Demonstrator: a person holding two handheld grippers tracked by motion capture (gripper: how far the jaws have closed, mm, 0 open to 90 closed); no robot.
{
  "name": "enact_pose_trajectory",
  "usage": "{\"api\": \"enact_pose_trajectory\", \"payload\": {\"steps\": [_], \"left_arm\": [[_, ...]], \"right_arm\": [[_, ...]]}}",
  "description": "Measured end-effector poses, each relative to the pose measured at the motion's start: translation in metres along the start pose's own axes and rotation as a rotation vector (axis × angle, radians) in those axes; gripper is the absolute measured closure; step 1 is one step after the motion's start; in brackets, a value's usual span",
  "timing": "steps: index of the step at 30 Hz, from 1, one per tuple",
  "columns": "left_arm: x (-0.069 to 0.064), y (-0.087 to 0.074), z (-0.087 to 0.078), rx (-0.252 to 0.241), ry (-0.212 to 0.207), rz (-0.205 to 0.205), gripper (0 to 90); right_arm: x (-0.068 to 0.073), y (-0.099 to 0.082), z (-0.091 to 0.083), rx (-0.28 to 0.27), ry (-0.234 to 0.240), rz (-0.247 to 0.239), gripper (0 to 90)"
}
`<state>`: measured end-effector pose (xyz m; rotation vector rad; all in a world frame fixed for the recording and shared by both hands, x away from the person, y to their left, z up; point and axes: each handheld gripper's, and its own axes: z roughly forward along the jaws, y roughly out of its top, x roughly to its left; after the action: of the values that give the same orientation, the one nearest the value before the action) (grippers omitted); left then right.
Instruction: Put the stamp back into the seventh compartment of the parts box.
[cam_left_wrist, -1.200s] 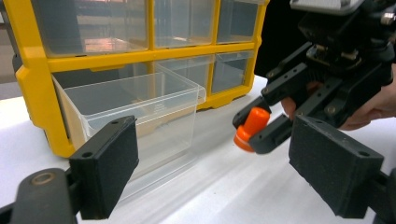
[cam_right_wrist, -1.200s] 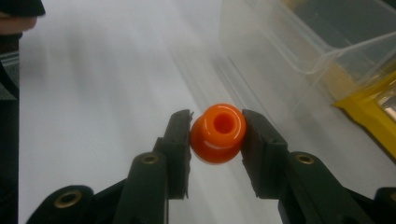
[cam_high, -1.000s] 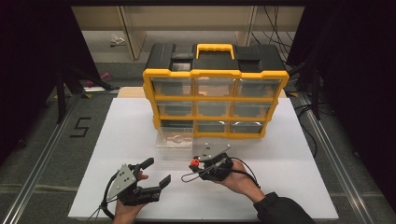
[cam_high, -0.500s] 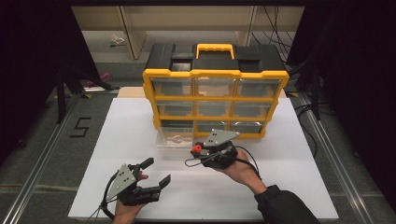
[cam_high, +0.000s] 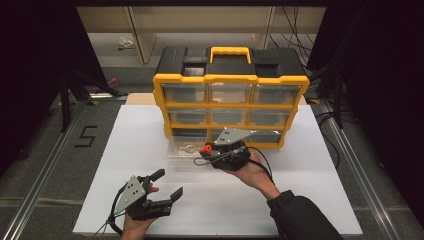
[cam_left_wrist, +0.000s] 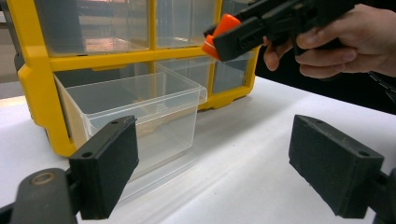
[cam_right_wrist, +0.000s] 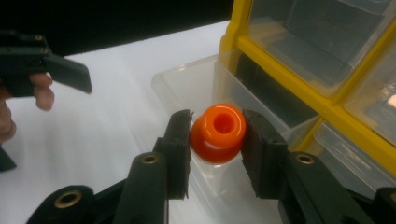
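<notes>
My right gripper (cam_high: 204, 152) is shut on a small orange knob-shaped piece (cam_right_wrist: 218, 133) with a hole in its end. It hangs just above the clear plastic drawer (cam_high: 181, 151) that stands pulled out in front of the yellow-and-black drawer cabinet (cam_high: 230, 79). In the left gripper view the orange piece (cam_left_wrist: 219, 35) sits high, above and to the right of the clear drawer (cam_left_wrist: 140, 107). My left gripper (cam_high: 168, 183) rests near the table's front left, open, with nothing between its jaws (cam_left_wrist: 219, 163).
The cabinet (cam_right_wrist: 289, 65) holds several clear drawers and has a yellow handle (cam_high: 230, 52) on top. It stands on a white board (cam_high: 300, 200) with bare room left, right and in front. Metal rails (cam_high: 45, 165) run along both sides.
My right gripper has risen with the orange piece and moved away from me toward the cabinet, ending over the pulled-out drawer. The left gripper has stayed where it was.
</notes>
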<state>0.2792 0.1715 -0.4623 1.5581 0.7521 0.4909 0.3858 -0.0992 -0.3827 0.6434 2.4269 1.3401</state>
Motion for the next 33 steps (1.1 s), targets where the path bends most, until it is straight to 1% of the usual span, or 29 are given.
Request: {"api": "enact_pose_trajectory", "payload": {"steps": [2,9,18,23,33], "left_arm": [[0.0,0.0,-0.001,-0.002,-0.002,0.002,15.5],[0.0,0.0,-0.001,-0.001,-0.002,0.0,15.5],[0.0,0.0,-0.001,-0.003,-0.002,-0.002,15.5],[0.0,0.0,0.0,-0.002,-0.004,-0.001,15.5],[0.0,0.0,-0.001,-0.003,-0.005,-0.002,15.5]], "right_arm": [[0.0,0.005,0.004,0.002,-0.004,-0.002,64.6],[-0.002,0.012,0.011,-0.003,-0.011,0.005,64.6],[-0.008,0.015,0.017,0.002,-0.024,0.019,64.6],[-0.011,0.017,0.02,0.001,-0.025,0.038,64.6],[-0.009,0.023,0.032,0.014,-0.03,0.033,64.5]]}}
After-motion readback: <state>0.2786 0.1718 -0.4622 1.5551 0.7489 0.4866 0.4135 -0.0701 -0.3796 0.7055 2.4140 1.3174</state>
